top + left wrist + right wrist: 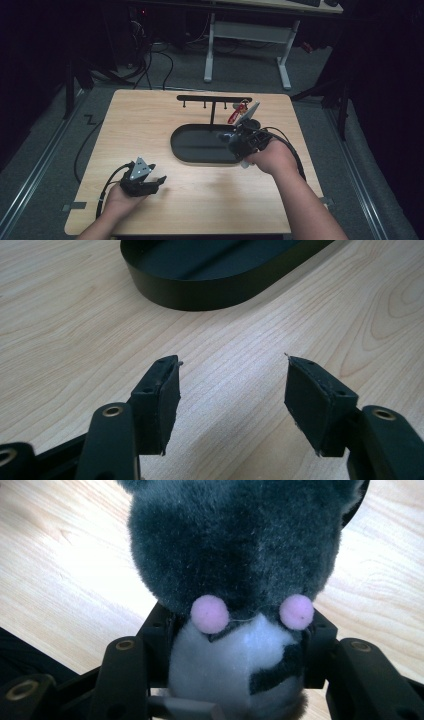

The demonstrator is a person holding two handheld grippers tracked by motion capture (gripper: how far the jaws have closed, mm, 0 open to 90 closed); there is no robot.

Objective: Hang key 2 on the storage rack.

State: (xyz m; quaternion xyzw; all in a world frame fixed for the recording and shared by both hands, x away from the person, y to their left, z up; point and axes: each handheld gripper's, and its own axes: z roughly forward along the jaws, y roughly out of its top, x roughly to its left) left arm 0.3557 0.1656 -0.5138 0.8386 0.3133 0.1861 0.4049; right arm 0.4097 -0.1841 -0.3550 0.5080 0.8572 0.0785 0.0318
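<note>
- The right gripper (235, 635) is clamped on a grey plush toy (235, 545): its two black jaws press the toy's white belly from either side, just below two pink pompom cheeks (210, 614).
- The toy's dark furry head rises ahead of the jaws, beyond their tips, with light wooden tabletop (60, 555) behind it on both sides.
- In the high view the right gripper (239, 136) sits at the near right end of a black oval tray (186, 149), the toy a grey shape at its tip (226, 136) over the tray's rim.
- Beyond that gripper stands a black T-shaped hook rack (214, 99), rising from the tray; a red tag (236, 113) hangs from its right end, just past the gripper.
- The left gripper (232, 385) has its jaws spread wide with nothing between them, only bare wood.
- Ahead of its jaws, a little way off, lies the rounded end of the tray (210, 287).
- In the high view the left gripper (152, 181) rests low over the table, well apart from the right one and the toy.
</note>
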